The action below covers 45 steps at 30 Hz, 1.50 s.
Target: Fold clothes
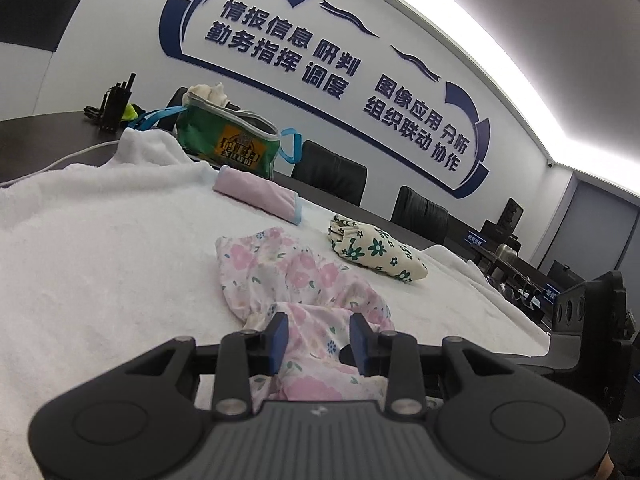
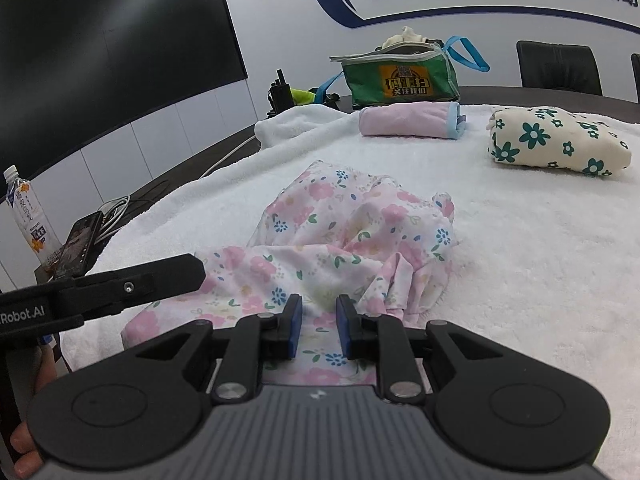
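Side claw (image 2: 120, 288) arm reads "Robot.AI"; bottle (image 2: 28, 216) label is illegible.

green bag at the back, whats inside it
The green bag stands open-topped behind the folded pink cloth. A bunched cream-coloured fabric pokes out above its rim. Anything deeper inside is hidden by the bag's walls.

Left gripper (image 1: 320, 340) is seen low over the white towel (image 1: 100, 260), jaws partly apart, pink floral garment (image 1: 304, 280) bunched between the blue pads (image 1: 280, 336); actual pad contact cannot be told. Pink folded cloth (image 1: 256, 196) and green-flowered folded cloth (image 1: 376, 252) are laid beyond, green bag (image 1: 228, 140) behind.
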Each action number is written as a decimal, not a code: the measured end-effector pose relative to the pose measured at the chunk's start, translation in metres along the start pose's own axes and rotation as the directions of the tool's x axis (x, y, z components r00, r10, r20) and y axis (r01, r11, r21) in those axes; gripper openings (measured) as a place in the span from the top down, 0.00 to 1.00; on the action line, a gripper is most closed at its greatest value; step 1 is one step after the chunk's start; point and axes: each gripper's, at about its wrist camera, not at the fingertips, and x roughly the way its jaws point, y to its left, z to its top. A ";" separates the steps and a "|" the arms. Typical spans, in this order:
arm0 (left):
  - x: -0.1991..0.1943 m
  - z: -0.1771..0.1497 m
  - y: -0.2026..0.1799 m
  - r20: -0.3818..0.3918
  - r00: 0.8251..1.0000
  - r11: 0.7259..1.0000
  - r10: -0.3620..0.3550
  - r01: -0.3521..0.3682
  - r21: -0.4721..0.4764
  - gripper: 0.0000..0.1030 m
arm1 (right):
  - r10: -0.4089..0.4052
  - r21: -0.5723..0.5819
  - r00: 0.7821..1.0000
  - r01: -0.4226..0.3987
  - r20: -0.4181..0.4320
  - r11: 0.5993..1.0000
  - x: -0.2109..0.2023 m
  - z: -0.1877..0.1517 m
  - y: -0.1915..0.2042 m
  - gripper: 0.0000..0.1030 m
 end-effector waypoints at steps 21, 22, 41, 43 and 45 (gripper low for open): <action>-0.002 -0.004 -0.002 -0.016 0.999 0.995 -0.045 0.047 0.085 0.69 | 0.007 0.009 1.000 -0.007 0.005 1.000 0.001 -0.001 -0.001 0.82; -0.003 -0.005 -0.001 -0.016 0.999 0.994 -0.049 0.051 0.094 0.69 | 0.008 0.009 1.000 -0.008 0.005 1.000 0.001 -0.001 -0.001 0.82; 0.028 0.001 0.013 -0.087 0.990 0.993 0.108 -0.102 0.067 0.69 | -0.046 -0.007 0.999 0.046 -0.017 0.999 -0.008 0.001 -0.006 0.80; 0.028 0.000 0.018 -0.093 0.991 0.995 0.097 -0.093 0.043 0.68 | -0.042 -0.010 0.999 0.042 0.008 0.999 -0.016 0.003 -0.006 0.73; 0.023 0.001 0.022 -0.083 0.994 0.997 0.077 -0.076 0.022 0.67 | -0.030 -0.020 0.999 0.031 0.037 0.999 -0.025 0.005 -0.007 0.64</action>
